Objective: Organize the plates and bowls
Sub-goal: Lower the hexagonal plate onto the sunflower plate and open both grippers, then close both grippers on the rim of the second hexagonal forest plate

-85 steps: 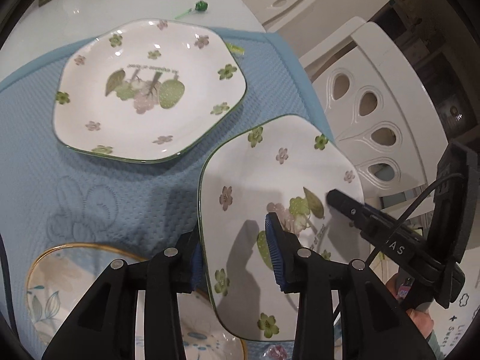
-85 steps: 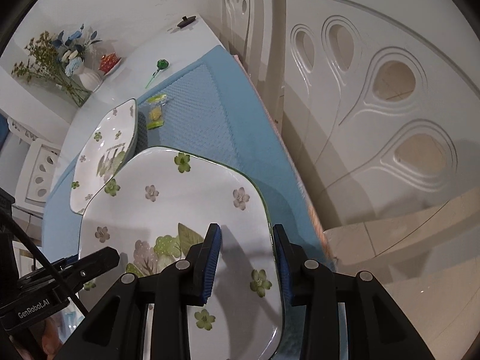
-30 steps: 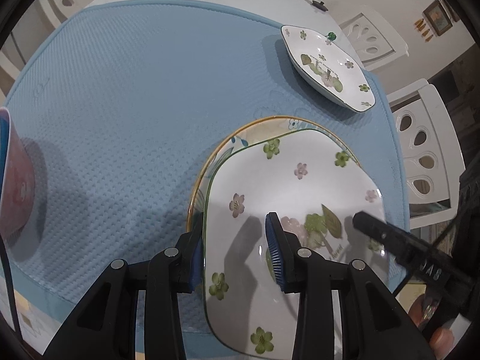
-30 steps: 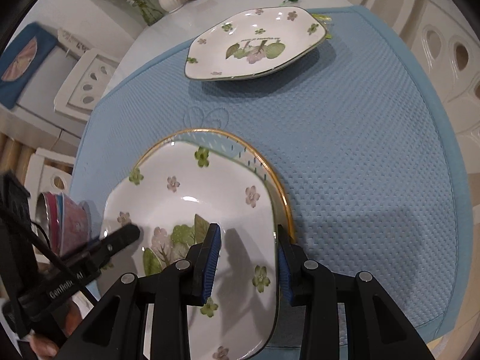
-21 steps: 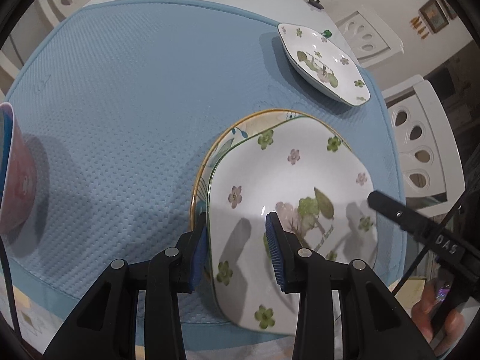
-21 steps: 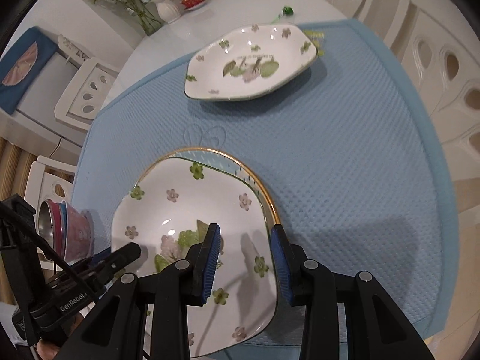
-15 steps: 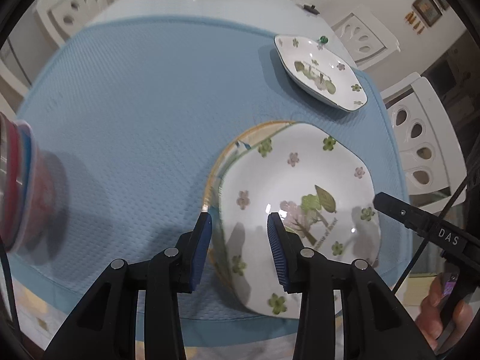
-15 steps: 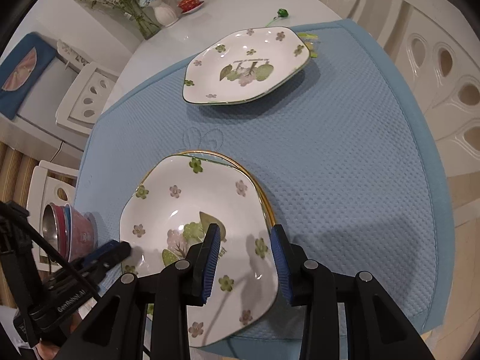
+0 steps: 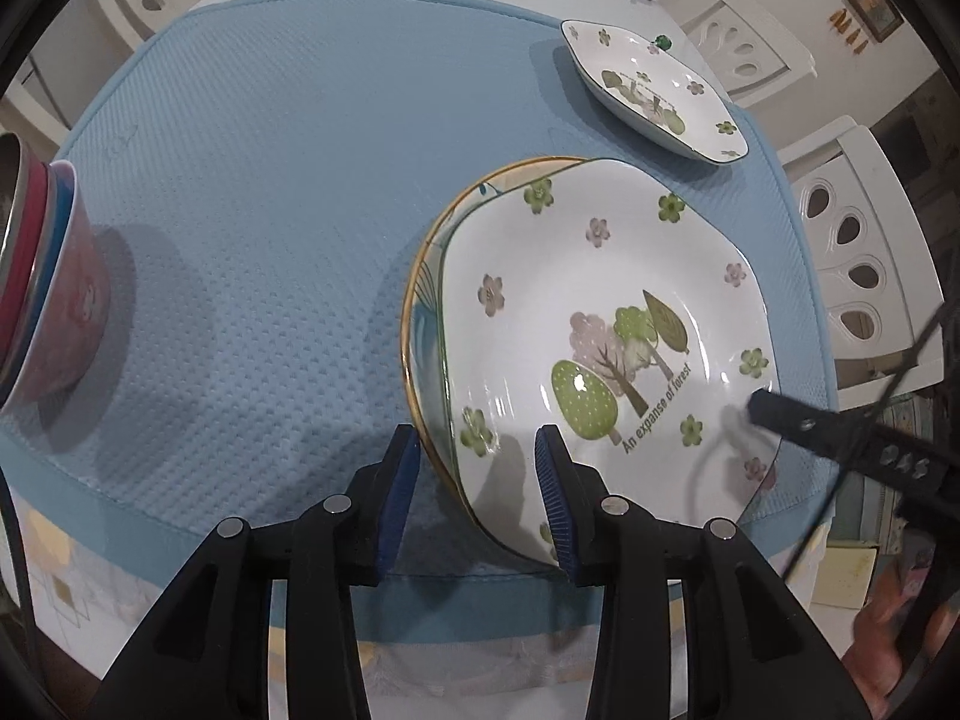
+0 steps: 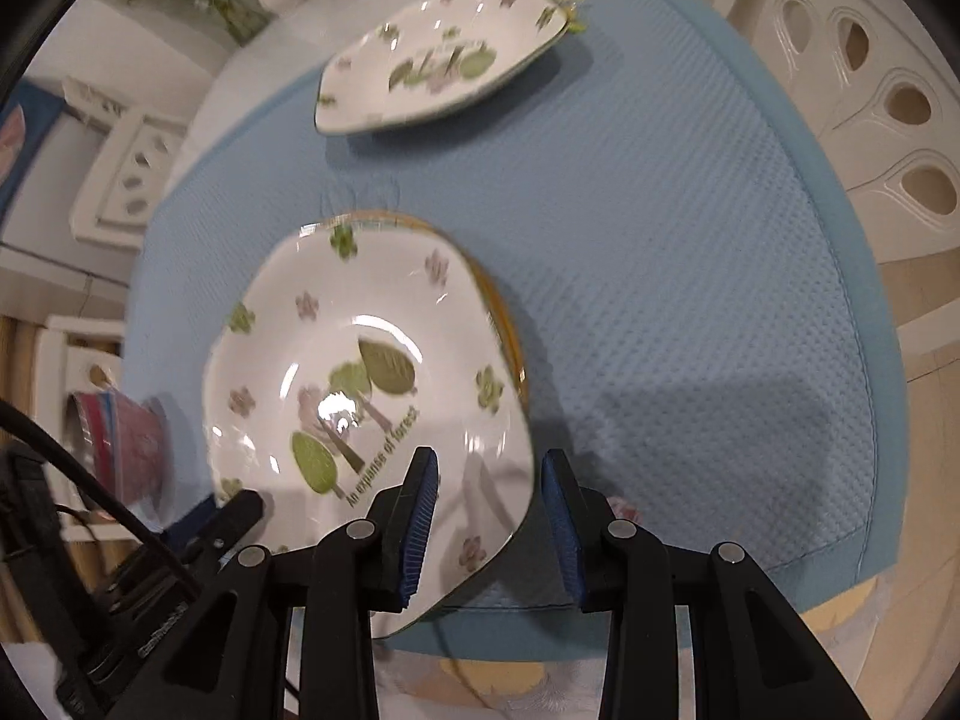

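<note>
Bowls [image 9: 42, 276] stacked at the mat's [image 9: 270, 180] far left edge. My left claw [image 9: 474, 492] straddles the near-left rim of the forest plate [image 9: 606, 336]; jaws part-open, pads clear of the rim, gripping nothing. The forest plate sits on a gold-rimmed plate [image 9: 420, 324], slightly off-centre. My right claw [image 10: 489, 516] straddles the same plate's opposite rim, jaws likewise apart, nothing held. A second flowered plate [image 9: 654, 96] lies well apart, toward the mat's far right corner.

forest plate [image 9: 600, 312] stacked on gold-rimmed plate [image 9: 420, 276] | left tongs [image 9: 477, 468] straddle rims, pads apart
</note>
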